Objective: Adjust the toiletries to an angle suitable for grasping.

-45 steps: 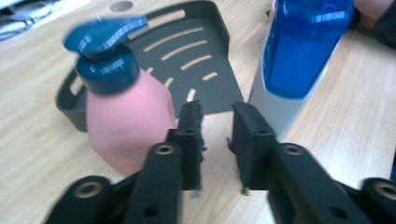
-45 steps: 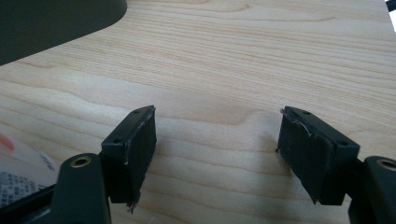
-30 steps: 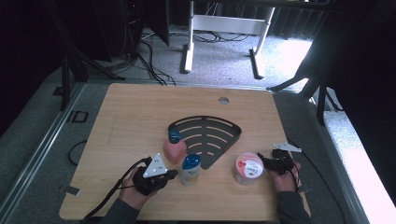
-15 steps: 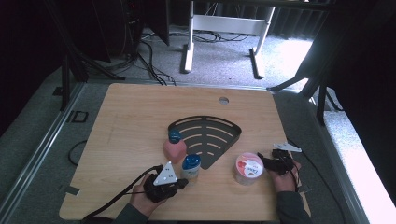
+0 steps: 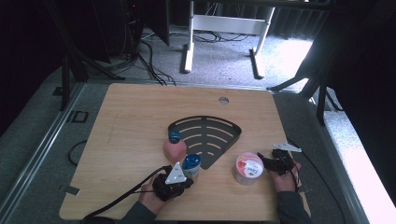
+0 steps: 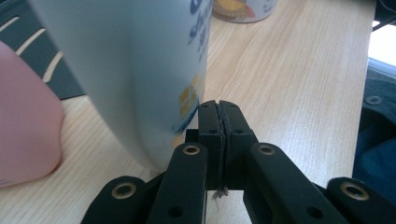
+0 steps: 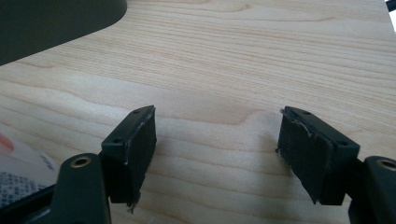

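Bottle just left of left gripper | jaws closed, empty

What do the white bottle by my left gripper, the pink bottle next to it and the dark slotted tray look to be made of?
White bottle: probably plastic, smooth and slightly glossy, with printed lettering and a blue cap. Pink bottle: likely soft-sheen plastic, judging by its rounded moulded body. Dark slotted tray: a matte, thin, flat sheet with cut slots; plastic or coated metal, the look leaves that open.
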The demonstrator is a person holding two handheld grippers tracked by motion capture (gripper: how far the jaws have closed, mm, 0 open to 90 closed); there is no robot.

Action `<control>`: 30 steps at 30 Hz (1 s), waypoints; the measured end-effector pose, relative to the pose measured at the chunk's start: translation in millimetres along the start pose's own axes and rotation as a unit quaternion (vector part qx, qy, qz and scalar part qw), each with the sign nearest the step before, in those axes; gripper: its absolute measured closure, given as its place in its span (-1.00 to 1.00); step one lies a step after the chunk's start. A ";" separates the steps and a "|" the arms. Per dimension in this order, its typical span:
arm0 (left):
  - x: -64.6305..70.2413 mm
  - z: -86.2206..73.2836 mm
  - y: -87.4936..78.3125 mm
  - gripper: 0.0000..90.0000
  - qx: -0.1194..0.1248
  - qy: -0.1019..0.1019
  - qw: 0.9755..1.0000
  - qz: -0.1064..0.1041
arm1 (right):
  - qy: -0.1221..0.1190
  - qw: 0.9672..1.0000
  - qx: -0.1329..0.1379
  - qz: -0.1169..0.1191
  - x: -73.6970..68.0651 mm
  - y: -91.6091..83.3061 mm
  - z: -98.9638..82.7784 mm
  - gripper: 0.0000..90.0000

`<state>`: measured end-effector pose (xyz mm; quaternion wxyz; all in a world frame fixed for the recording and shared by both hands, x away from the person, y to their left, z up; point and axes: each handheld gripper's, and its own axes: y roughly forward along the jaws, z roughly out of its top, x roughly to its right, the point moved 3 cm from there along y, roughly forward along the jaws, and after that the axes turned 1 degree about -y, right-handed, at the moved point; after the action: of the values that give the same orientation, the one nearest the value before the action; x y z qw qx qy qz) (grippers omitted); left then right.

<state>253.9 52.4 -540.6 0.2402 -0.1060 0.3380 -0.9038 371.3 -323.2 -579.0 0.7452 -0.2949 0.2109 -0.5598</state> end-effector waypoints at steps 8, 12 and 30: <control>-0.5 -0.6 6.4 0.97 -0.005 0.003 1.000 0.013 | 0.000 1.000 0.000 0.000 0.0 0.0 0.0 -0.39; -2.1 -1.4 10.8 0.96 -0.007 -0.004 1.000 0.012 | 0.000 1.000 0.000 0.000 0.0 0.0 0.0 -0.39; -17.1 -0.8 25.8 0.96 0.006 -0.036 0.999 0.026 | 0.000 1.000 0.000 0.000 0.0 0.0 0.0 -0.39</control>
<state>277.7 44.5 -558.8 0.2766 -0.1286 0.3264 -0.8946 371.3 -323.2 -579.0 0.7452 -0.2947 0.2112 -0.5597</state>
